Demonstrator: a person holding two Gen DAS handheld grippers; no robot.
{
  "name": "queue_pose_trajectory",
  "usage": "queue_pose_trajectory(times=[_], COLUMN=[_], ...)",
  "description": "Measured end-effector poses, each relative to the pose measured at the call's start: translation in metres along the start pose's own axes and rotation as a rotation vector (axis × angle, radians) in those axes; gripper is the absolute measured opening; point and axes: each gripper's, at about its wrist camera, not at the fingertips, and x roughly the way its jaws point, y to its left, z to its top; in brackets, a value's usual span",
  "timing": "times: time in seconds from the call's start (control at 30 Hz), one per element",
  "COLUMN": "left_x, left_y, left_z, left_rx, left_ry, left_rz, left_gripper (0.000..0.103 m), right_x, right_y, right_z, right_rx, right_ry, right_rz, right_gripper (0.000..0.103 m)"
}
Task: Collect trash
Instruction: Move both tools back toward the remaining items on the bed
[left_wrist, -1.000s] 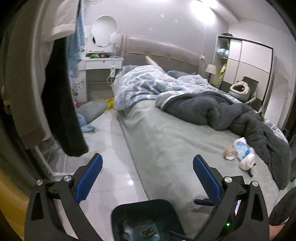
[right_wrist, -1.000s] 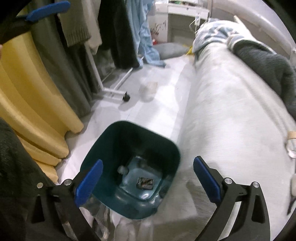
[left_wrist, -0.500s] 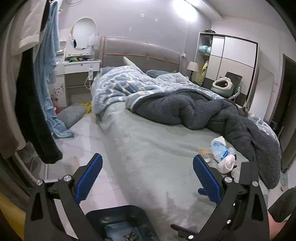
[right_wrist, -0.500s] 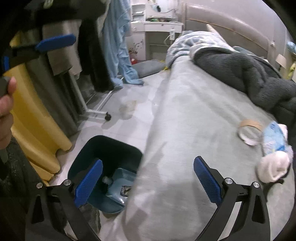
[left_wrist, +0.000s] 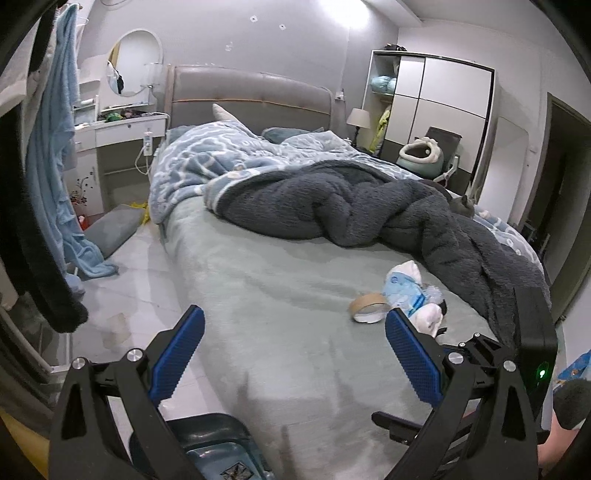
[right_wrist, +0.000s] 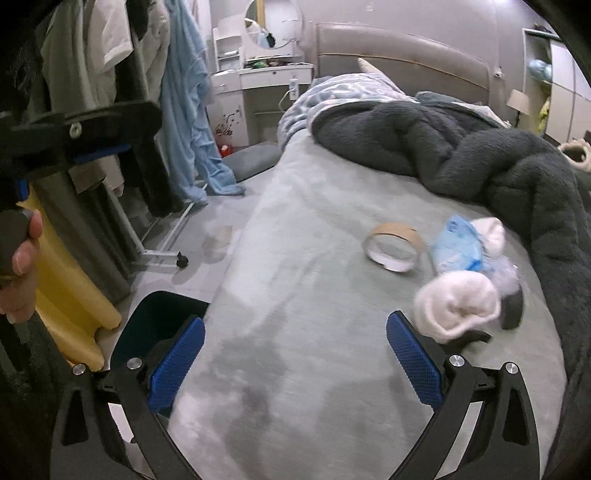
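Both grippers hang over the near end of the bed (right_wrist: 295, 295), jaws wide apart and empty. The left gripper (left_wrist: 293, 350) sits at the bottom of its frame, the right gripper (right_wrist: 295, 360) at the bottom of its own; each shows 2 blue ribbed pads on black arms.

The trash lies in a cluster at centre right of both frames, on the flat pale-green sheet: 1 cardboard tape ring (right_wrist: 393, 246), standing on its edge; 1 crinkled blue-and-white wrapper (right_wrist: 460, 245) just beside it; 2 white fluffy wads, the nearer one (right_wrist: 456, 308) soft and rolled, touching the wrapper's lower end. A small dark piece (right_wrist: 511, 312) lies against that wad (what it is cannot be told).

A thick grey fleece blanket (left_wrist: 351, 206) bounds the cluster along the upper right. The sheet between the right gripper and the trash is bare and smooth.

The bed's left edge runs down the frame's middle left. Below it, at lower left, a dark teal bin (right_wrist: 159, 317) stands on the pale tiled floor, touching the bed's side. A yellow padded shape (right_wrist: 70, 291) stands left of the bin, and hanging clothes (right_wrist: 110, 92) fill the upper left. A hand (right_wrist: 20, 266) shows at the left edge.
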Motion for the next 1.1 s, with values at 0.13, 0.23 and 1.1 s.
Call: queue_pose_trajectory(times=[0.13,0.23,1.1], left_x=[0.01,0.018,0.1], left_y=[-0.011,-0.021,-0.096], left_z=[0.0,-0.001,-0.016], left_rx=[-0.008,-0.003,0.16], left_ry=[0.016,0.027,0.169], left_rz=[-0.028,-0.043,-0.25], left_gripper=[0.099,0.099,0.097], right_x=[-0.01,-0.016,-0.005], right_y=[-0.019,-0.033,-0.122], right_z=[-0.008,-0.013,-0.045], right_rx=[0.031,0.054,0.209], right_ry=[-0.013,-0.023,-0.004], right_rz=[-0.006,-0.022,0.038], right_gripper=[0.099,0.099,0.05])
